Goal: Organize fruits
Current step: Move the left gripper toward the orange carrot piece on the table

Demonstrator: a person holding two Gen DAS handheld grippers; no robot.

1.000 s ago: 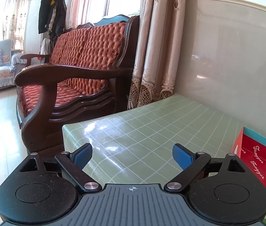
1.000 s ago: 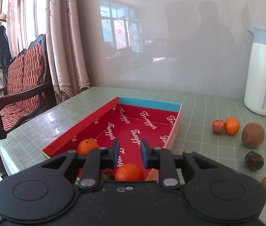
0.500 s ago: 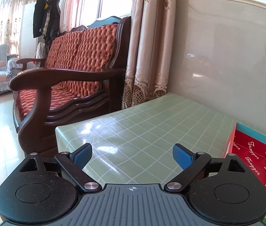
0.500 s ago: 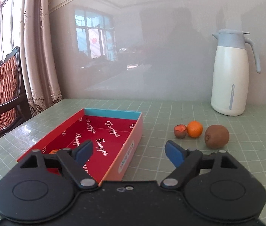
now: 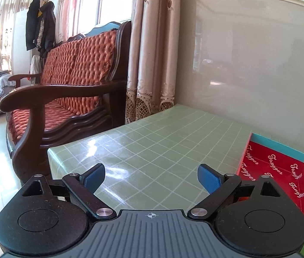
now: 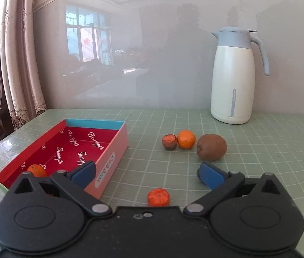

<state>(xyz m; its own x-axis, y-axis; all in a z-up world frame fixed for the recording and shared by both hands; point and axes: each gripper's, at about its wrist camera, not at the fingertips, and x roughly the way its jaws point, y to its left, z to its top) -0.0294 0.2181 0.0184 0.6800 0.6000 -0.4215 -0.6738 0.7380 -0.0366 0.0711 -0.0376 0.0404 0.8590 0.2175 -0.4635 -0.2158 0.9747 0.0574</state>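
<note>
A red box [image 6: 83, 148] with a blue far rim lies on the green checked table, an orange [image 6: 36, 170] in its near left corner. Right of it lie a small cut fruit [image 6: 169, 142], an orange [image 6: 186, 139] and a brown kiwi [image 6: 211, 147]. A small orange fruit [image 6: 158, 197] lies close in front of my right gripper [image 6: 147, 172], which is open and empty, just right of the box. My left gripper [image 5: 152, 177] is open and empty above the table's left part; the box [image 5: 281, 172] shows at its right.
A white thermos jug [image 6: 234, 75] stands at the back right by the wall. A wooden sofa with red cushions [image 5: 65, 90] stands beyond the table's left edge [image 5: 53, 157]. Curtains [image 5: 152, 53] hang in the corner.
My right gripper opened, let go of an orange into the box and swung right toward the loose fruits. My left gripper's view turned slightly right; it stays open.
</note>
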